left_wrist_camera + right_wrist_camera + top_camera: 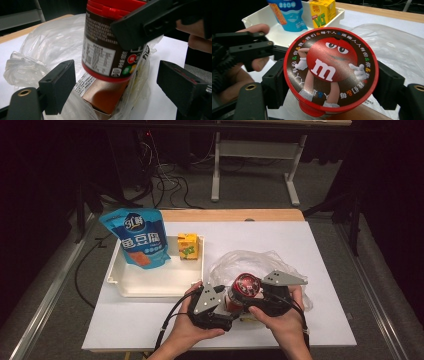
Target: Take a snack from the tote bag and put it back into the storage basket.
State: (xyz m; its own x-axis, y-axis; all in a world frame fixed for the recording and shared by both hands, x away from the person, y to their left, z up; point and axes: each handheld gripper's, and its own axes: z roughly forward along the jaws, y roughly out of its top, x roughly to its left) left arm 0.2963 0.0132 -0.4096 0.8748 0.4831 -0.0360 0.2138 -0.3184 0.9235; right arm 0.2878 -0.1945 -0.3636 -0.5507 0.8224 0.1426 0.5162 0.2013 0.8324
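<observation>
Up close, the right tongs (pixel 332 82) clamp the candy tub (pixel 330 68) just under its red lid, above a box (pixel 105 96) in the plastic bag (pixel 250 260). The left tongs (pixel 116 87) sit apart beside the tub. A pouch (pixel 137 237) and carton (pixel 188 246) stand in the tray (pixel 150 287).

A tray (pixel 150 287) sits on the table's (pixel 300 245) left half, near the left edge. In it, a snack pouch (pixel 140 237) stands at the far left corner and a drink carton (pixel 188 246) at the far right corner. Right of the tray, toward the near edge, lies a plastic bag (pixel 240 260); an M&M's tub (pixel 245 287) sits over it, above a box (pixel 105 97) inside the bag.
</observation>
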